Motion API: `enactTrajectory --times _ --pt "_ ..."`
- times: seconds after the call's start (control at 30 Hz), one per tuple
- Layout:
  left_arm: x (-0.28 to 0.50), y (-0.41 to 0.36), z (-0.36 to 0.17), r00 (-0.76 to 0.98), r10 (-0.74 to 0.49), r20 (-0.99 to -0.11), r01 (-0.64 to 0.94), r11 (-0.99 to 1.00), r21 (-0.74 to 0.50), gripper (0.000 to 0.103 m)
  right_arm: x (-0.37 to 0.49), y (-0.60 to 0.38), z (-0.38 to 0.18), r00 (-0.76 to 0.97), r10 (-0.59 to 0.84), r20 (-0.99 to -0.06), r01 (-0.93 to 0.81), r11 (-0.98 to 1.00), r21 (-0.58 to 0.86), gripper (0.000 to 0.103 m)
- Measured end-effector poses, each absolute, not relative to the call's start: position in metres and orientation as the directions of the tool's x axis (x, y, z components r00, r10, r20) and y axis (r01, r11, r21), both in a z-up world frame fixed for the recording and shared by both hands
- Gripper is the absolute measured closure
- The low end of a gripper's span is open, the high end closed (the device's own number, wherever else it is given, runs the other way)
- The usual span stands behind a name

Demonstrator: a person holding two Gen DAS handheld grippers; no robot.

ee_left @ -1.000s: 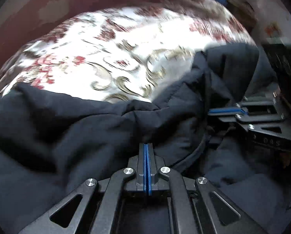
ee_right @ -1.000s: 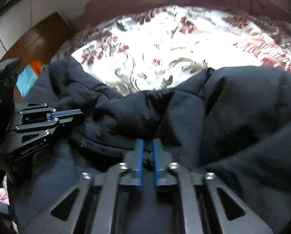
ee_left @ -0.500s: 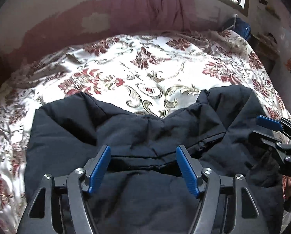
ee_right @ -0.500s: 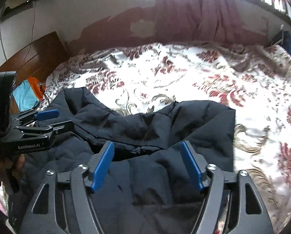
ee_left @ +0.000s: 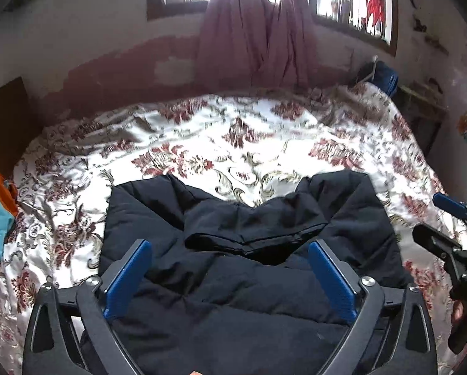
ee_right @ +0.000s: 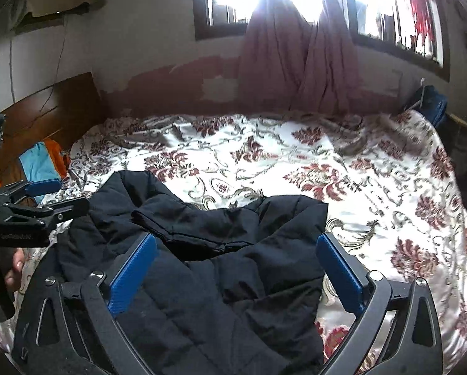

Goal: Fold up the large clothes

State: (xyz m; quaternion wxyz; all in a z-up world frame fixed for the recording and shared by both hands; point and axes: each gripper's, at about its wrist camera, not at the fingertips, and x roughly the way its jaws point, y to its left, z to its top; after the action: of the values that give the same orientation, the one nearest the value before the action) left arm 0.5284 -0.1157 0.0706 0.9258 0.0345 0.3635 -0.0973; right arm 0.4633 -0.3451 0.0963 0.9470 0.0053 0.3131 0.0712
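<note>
The floral bedspread (ee_left: 202,143) fills mid-frame in both views. On it, in the lower centre, lies the dark padded jacket (ee_left: 249,268), folded and rumpled. My left claw (ee_left: 230,278) gapes wide above it, holding nothing; my right claw (ee_right: 233,268) is likewise spread wide and holding nothing.

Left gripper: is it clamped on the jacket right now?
No. In the left wrist view the left gripper has its blue pads spread wide apart above the black jacket, with no fabric pinched between them.
</note>
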Motion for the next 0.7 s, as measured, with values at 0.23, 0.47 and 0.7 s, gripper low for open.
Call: enactTrajectory --times 0.23,0.47,0.7 --pt "0.476 -0.098 0.109 0.788 -0.182 -0.588 0.195 0.980 -0.041 0.001 0.413 -0.334 0.130 0.832 0.137 -0.538 -0.141 0.989 0.033 0.002" --pt "0.422 -0.089 0.129 0.819 -0.188 -0.542 0.203 0.979 -0.033 0.000 0.355 -0.324 0.153 0.860 0.160 -0.485 -0.166 0.986 0.031 0.002" --pt "0.351 -0.083 0.138 0.893 -0.159 -0.421 0.181 0.983 0.013 0.000 0.307 -0.323 0.159 0.880 0.157 -0.448 -0.156 0.987 0.038 0.002"
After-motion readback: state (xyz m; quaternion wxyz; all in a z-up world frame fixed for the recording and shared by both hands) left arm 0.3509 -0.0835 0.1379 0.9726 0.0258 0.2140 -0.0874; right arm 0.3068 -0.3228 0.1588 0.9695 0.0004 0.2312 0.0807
